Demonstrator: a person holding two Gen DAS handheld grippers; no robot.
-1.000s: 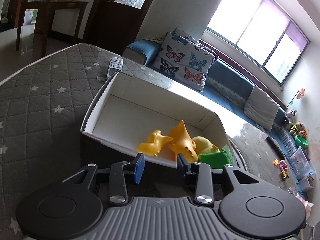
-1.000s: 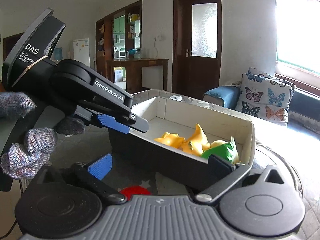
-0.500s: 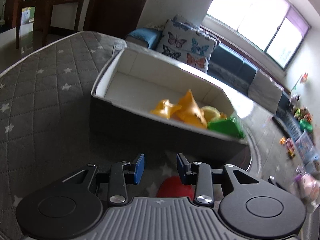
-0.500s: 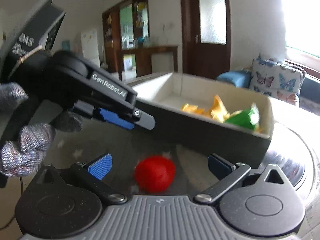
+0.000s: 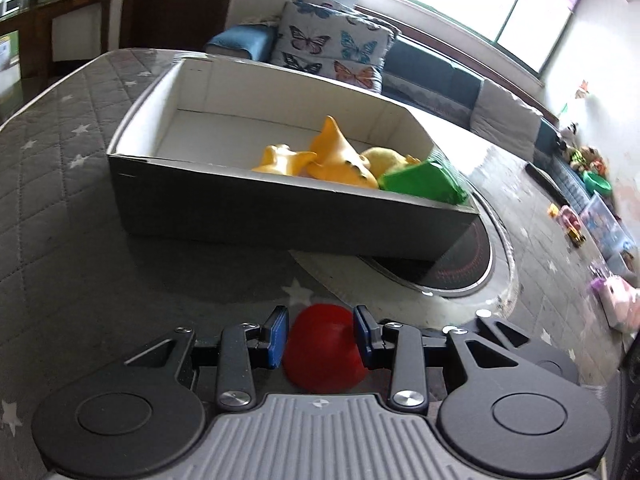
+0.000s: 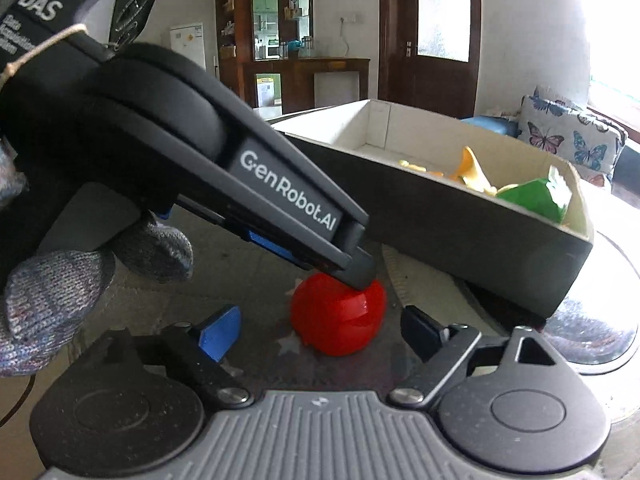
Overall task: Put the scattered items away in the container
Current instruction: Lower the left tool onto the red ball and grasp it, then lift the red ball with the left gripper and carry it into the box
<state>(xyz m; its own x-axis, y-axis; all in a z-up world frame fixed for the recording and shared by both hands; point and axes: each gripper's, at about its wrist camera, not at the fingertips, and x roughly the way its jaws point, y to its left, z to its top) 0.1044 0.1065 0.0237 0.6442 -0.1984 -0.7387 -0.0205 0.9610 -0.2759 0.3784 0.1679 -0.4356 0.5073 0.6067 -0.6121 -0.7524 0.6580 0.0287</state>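
A red round toy (image 5: 323,347) lies on the grey quilted table between the fingers of my left gripper (image 5: 321,332), which is open around it with a small gap on each side. In the right wrist view the left gripper's fingers (image 6: 356,268) reach down onto the red toy (image 6: 338,318). My right gripper (image 6: 320,330) is open wide and empty, just short of the toy. The open box (image 5: 280,208) stands beyond, holding yellow toys (image 5: 332,156) and a green one (image 5: 422,184).
A round black cooktop (image 5: 460,264) is set into the table under the box's right end. A sofa with butterfly cushions (image 5: 332,52) stands behind. Toys and bins (image 5: 592,224) lie on the floor at the right.
My left gripper came down from the box to the table and now straddles the red toy. The right gripper has moved closer to the toy.
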